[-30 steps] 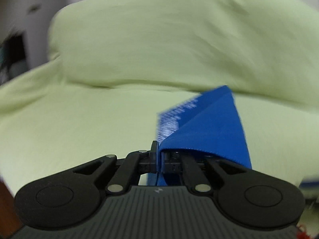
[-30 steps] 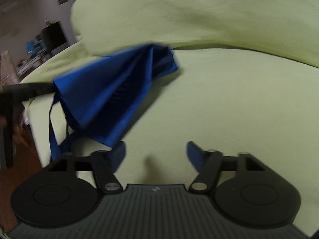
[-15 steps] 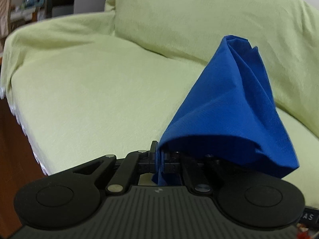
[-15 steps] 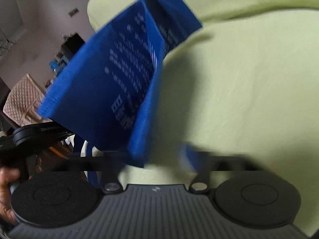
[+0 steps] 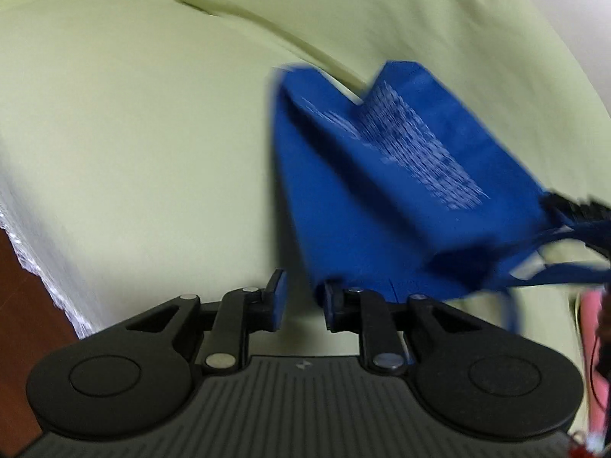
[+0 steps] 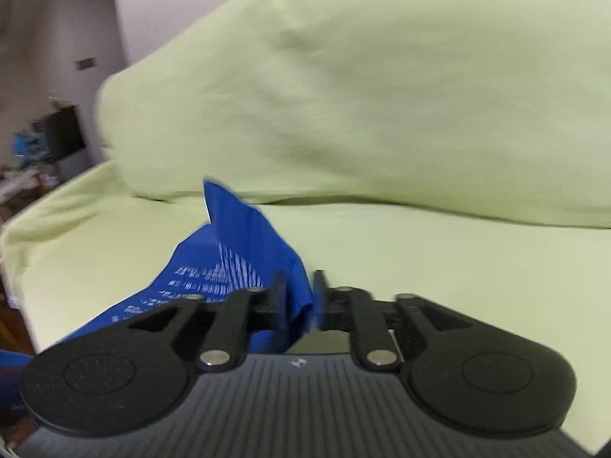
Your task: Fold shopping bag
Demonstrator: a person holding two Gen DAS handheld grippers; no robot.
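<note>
The blue shopping bag (image 5: 385, 198) with white print hangs crumpled over the green sofa seat, its handles trailing to the right. My left gripper (image 5: 301, 305) is open; the bag's lower edge rests against its right finger. In the right wrist view the bag (image 6: 244, 263) runs from the lower left into my right gripper (image 6: 299, 297), whose jaws stand narrowly apart with a fold of blue fabric between them. The image is blurred and I cannot tell if the fabric is pinched.
A sofa covered in pale green cloth (image 5: 133, 133) fills both views, with its backrest (image 6: 382, 95) behind. The seat's front edge and brown floor (image 5: 23, 286) lie at the left. A dark cabinet with clutter (image 6: 57, 141) stands far left.
My left gripper opened and let go of the bag. My right gripper, wide open before, has closed around a fold of the bag. The bag has dropped lower toward the seat.
</note>
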